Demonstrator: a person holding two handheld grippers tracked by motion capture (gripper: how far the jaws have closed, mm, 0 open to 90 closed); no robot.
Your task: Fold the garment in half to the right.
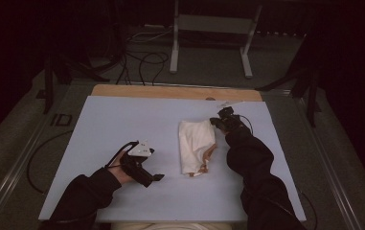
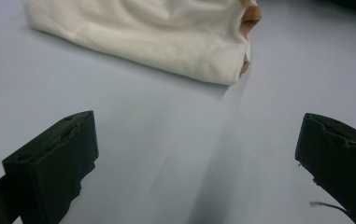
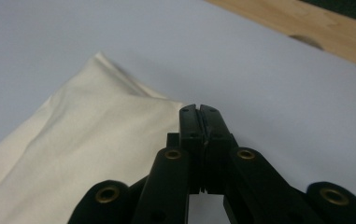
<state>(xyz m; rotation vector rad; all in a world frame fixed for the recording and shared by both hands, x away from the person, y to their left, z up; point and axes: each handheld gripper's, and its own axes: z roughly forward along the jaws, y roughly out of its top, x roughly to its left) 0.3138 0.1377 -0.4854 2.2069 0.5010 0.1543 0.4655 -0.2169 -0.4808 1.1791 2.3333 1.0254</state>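
Centrally on the pale blue counter (image 1: 122,120) lies a folded cream cloth (image 1: 197,146). At its far right corner the right gripper (image 1: 217,122) has its jaws pressed together, whether pinching fabric cannot be told. Nearer, the left gripper (image 1: 158,178) points at the cloth, jaws wide apart and empty.

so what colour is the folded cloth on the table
Cream white cloth with a tan-brown trim at one end, clearest in the left gripper view.
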